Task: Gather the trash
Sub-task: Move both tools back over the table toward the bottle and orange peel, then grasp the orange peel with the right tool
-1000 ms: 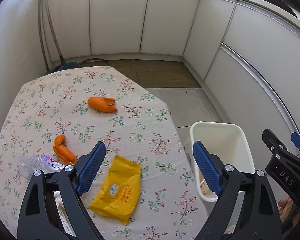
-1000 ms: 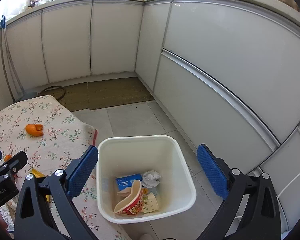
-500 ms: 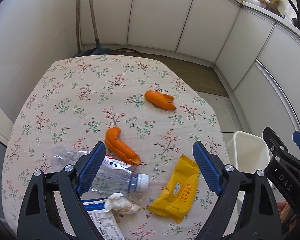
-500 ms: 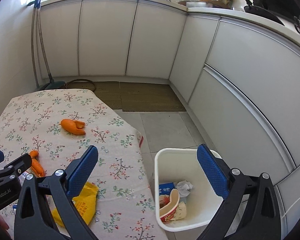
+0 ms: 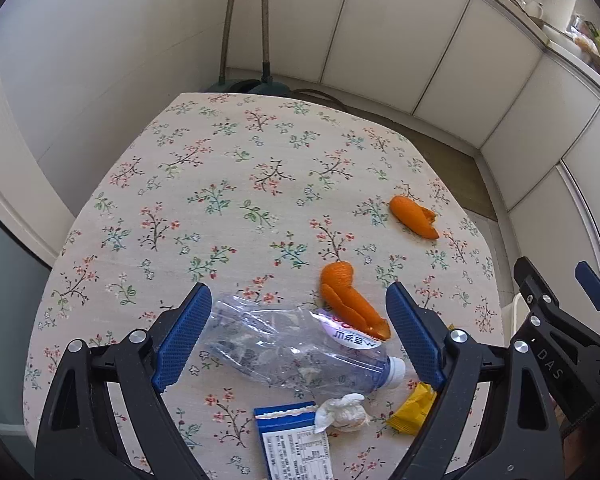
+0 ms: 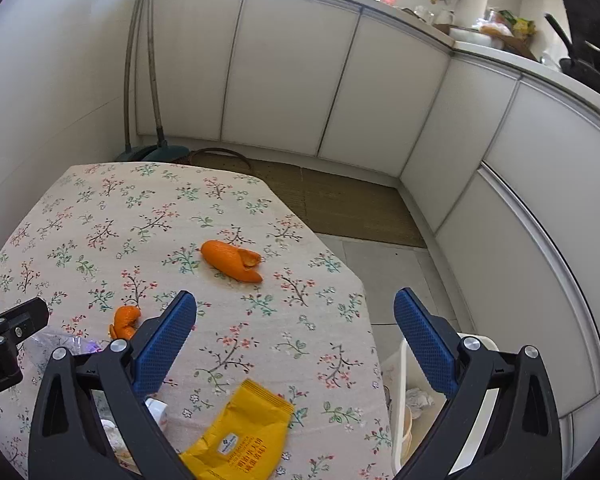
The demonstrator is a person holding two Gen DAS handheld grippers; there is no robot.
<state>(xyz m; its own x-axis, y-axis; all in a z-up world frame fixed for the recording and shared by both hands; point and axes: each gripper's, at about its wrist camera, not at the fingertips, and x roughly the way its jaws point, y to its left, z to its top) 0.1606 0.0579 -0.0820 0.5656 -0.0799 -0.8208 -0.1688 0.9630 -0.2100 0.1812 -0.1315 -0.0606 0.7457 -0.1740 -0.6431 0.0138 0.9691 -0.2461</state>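
Observation:
On the floral tablecloth lies a crushed clear plastic bottle. My left gripper hovers open above it, one finger to each side, not touching. An orange peel lies by the bottle's label and a second peel farther right. A white crumpled tissue, a blue-and-white packet and a yellow wrapper lie nearest me. My right gripper hangs open and empty over the table's right edge, above the yellow wrapper, with the far peel ahead.
The white trash bin stands on the floor just off the table's right edge, with crumpled trash inside. White cabinets curve around the back and right. Mop handles lean in the far corner, and a brown mat lies on the floor.
Both grippers have swung left, from over the bin to over the table. The bottle, tissue and packet have come into the left wrist view; the bin has slid almost out.

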